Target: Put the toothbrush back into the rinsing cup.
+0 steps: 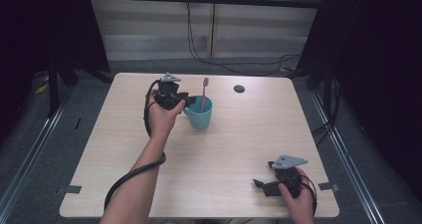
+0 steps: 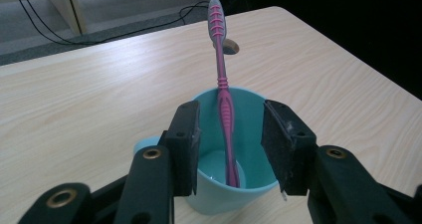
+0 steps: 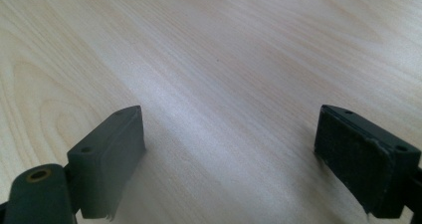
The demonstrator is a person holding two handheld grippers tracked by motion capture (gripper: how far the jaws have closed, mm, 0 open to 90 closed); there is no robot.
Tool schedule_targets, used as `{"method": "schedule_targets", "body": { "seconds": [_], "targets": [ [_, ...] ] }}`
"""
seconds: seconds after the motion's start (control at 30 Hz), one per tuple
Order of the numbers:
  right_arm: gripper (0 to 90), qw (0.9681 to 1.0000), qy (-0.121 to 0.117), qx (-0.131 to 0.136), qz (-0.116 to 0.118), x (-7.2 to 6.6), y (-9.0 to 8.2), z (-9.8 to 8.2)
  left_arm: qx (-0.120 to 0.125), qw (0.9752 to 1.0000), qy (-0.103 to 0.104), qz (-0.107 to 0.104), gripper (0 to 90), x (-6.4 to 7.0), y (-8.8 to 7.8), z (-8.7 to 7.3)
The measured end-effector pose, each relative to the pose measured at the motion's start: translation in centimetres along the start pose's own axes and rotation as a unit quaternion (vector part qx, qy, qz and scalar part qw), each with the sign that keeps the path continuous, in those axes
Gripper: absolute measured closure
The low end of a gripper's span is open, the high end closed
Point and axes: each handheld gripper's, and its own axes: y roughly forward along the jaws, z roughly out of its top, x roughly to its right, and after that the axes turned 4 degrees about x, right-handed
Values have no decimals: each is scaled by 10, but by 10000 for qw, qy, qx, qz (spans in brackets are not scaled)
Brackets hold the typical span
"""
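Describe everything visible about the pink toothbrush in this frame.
The toothbrush is slim, pink plastic by its look, with a ribbed grip and a greyish upper end that has pink ridges. It stands tilted inside the teal cup, lower end on the cup's bottom, shaft leaning against the far rim, upper end well above it. Whether bristles are on the submerged end cannot be told. The left gripper faces it with jaws apart on either side; neither pad touches it.
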Motion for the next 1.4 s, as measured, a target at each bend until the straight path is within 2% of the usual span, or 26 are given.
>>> {"method": "schedule_targets", "body": {
  "seconds": [0.4,0.8,0.93,1.2,1.4],
  "targets": [
    [118,10000,-4,-7,3,0,0,0,70,10000,-49,18,514,-4,-10,-3],
    [117,10000,-1,-6,0,0,0,0,108,9999,-50,-63,389,-4,-14,-8],
    [117,10000,-7,-4,-2,0,0,0,25,9999,64,-91,347,-4,-15,-11],
    [117,10000,-5,-5,-2,0,0,0,-49,9999,66,-135,271,-4,-16,-18],
    [117,10000,-4,-6,-2,0,0,0,-67,9998,71,-160,256,-4,-19,-20]
  ]
}}
